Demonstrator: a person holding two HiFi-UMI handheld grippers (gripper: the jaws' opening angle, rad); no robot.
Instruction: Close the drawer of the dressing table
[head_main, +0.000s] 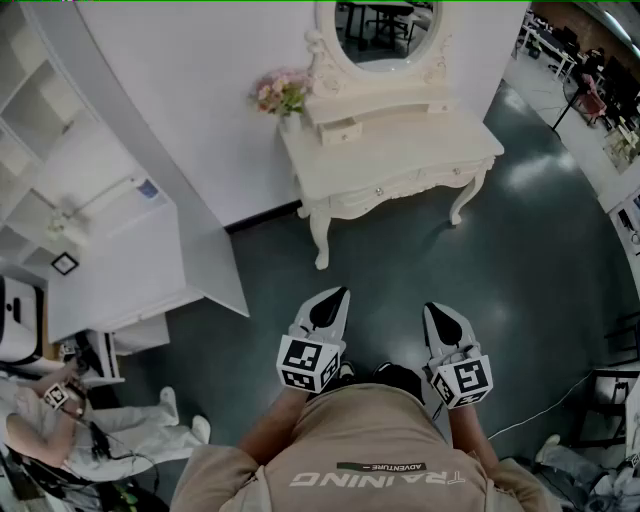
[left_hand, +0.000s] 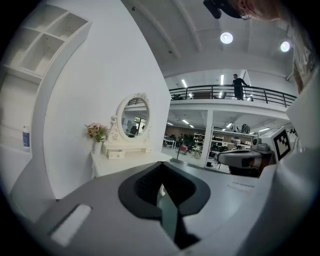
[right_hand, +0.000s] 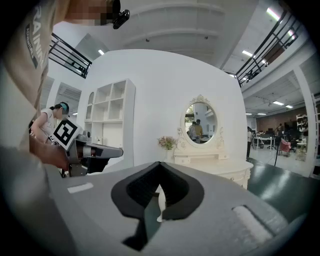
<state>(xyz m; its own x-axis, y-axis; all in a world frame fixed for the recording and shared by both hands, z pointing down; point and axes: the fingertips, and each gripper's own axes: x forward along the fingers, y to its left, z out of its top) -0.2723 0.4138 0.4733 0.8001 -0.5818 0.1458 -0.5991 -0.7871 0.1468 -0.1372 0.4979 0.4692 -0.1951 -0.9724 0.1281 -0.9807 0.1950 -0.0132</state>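
Observation:
The white dressing table (head_main: 420, 140) with an oval mirror (head_main: 385, 30) stands against the far wall, well ahead of me. A small drawer (head_main: 341, 131) on its upper shelf sticks out a little at the left; it also shows as the drawer (left_hand: 116, 155) and the drawer (right_hand: 181, 161). My left gripper (head_main: 338, 293) and right gripper (head_main: 432, 308) hang side by side close to my body, over the dark floor and far from the table. Both point at the table with jaws together and nothing held. The left gripper (left_hand: 162, 165) and right gripper (right_hand: 160, 164) show their tips meeting.
A vase of pink flowers (head_main: 280, 92) stands at the table's left corner. A white shelving unit (head_main: 120, 240) juts out at the left. A person (head_main: 40, 420) sits at the lower left. A cable (head_main: 540, 410) and furniture legs lie at the right.

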